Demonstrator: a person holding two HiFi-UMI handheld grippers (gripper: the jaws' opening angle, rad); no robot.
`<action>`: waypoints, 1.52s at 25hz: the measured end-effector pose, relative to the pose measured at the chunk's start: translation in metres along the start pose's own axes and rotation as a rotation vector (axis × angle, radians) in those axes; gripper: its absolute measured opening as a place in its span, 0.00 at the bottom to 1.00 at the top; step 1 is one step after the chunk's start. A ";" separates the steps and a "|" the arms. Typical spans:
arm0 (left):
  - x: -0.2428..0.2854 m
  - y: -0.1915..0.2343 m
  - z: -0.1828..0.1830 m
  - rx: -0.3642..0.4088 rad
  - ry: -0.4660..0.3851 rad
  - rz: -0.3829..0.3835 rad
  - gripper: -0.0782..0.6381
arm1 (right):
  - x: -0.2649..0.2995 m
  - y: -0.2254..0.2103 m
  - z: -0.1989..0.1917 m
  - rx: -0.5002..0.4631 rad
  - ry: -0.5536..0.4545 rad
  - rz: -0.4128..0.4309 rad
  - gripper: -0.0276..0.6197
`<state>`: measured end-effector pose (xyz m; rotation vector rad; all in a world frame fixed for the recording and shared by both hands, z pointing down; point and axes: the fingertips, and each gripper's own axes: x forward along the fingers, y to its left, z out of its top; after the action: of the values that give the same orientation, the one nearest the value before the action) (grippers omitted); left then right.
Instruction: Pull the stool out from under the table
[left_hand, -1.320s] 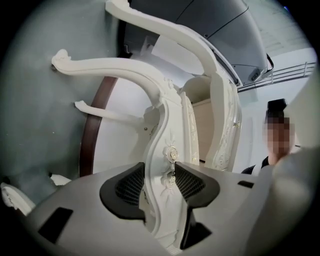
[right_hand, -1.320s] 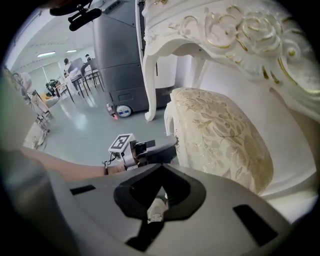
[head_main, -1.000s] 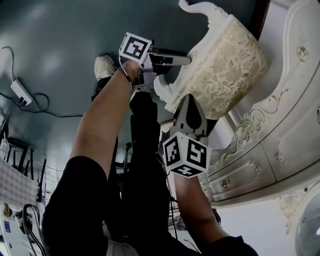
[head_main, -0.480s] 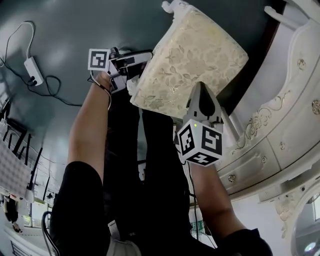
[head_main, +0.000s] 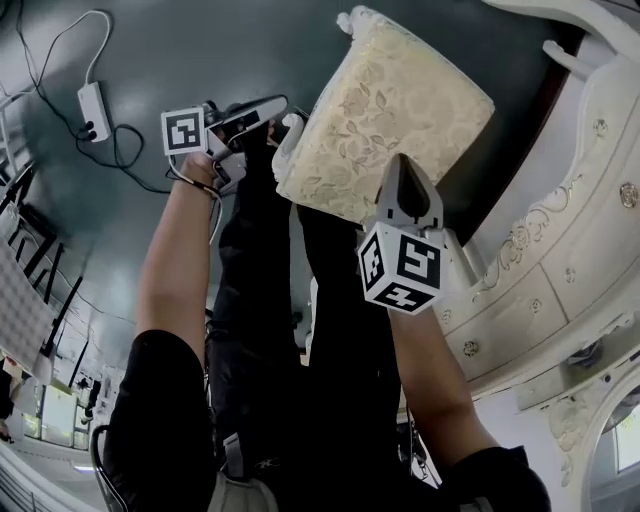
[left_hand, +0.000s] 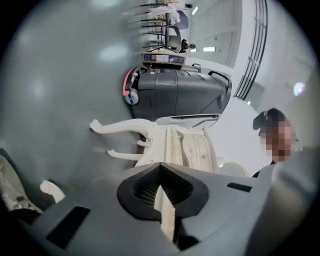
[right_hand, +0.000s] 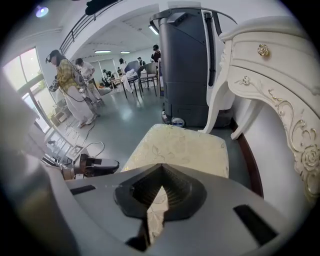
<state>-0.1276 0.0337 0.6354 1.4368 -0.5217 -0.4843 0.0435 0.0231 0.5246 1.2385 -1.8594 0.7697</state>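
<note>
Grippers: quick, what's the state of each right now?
Left gripper: shut, nothing held, close beside the stool.
Right gripper: shut, tips at the stool's seat edge; whether it grips the fabric cannot be told.

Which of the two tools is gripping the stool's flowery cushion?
The right tool: the stool's flowered fabric is pinched in its jaws. The left tool holds a plain cream part.

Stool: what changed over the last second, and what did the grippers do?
The stool slid out from the table, with floor now showing between them. The left gripper, open before, has just closed on nothing beside the stool. The right gripper stayed at the stool's near edge, jaws together.
</note>
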 end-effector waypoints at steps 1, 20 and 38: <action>-0.002 -0.004 0.002 0.024 -0.017 0.059 0.11 | -0.005 0.002 0.006 0.009 -0.015 0.016 0.05; 0.097 -0.450 -0.045 1.016 -0.001 0.619 0.11 | -0.304 -0.049 0.219 0.183 -0.575 0.039 0.05; 0.151 -0.715 -0.054 1.413 -0.100 0.377 0.11 | -0.497 -0.066 0.359 0.189 -0.988 -0.074 0.05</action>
<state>0.0249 -0.0691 -0.0741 2.5507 -1.3268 0.2330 0.1320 -0.0521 -0.0806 2.0310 -2.4998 0.2809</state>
